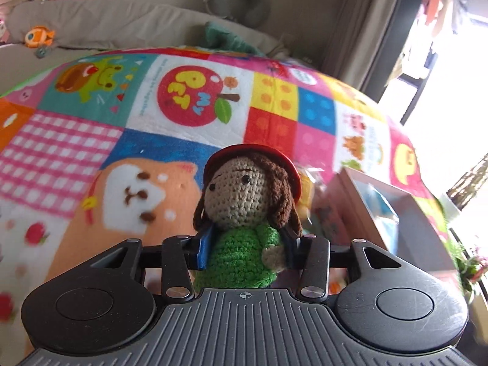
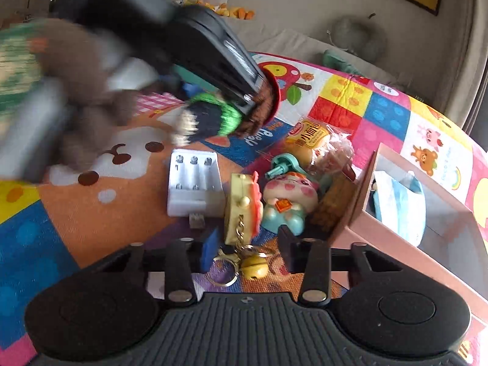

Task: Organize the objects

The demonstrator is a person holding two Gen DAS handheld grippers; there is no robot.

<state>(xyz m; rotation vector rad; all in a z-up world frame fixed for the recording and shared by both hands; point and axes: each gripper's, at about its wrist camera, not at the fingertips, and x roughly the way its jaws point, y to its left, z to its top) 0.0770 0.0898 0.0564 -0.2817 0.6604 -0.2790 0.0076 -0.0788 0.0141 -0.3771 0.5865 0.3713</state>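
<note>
My left gripper [image 1: 247,248] is shut on a crochet doll [image 1: 244,213] with a red hat, brown hair and green body, held above the patchwork blanket [image 1: 122,140]. The doll and left gripper also show blurred in the right wrist view [image 2: 213,116]. My right gripper [image 2: 248,251] is open, low over a yellow keychain toy [image 2: 242,210] with a bell [image 2: 254,267]. Beside it lie a white battery charger [image 2: 193,183], a pink-and-blue pig figure [image 2: 288,199], a teal object [image 2: 282,166] and a wrapped bun [image 2: 314,140].
A pink open box [image 2: 405,231] holding a blue-white cloth [image 2: 399,204] stands to the right; it also shows in the left wrist view [image 1: 381,210]. A grey sofa with plush toys [image 1: 39,35] lies behind. A bright window is far right.
</note>
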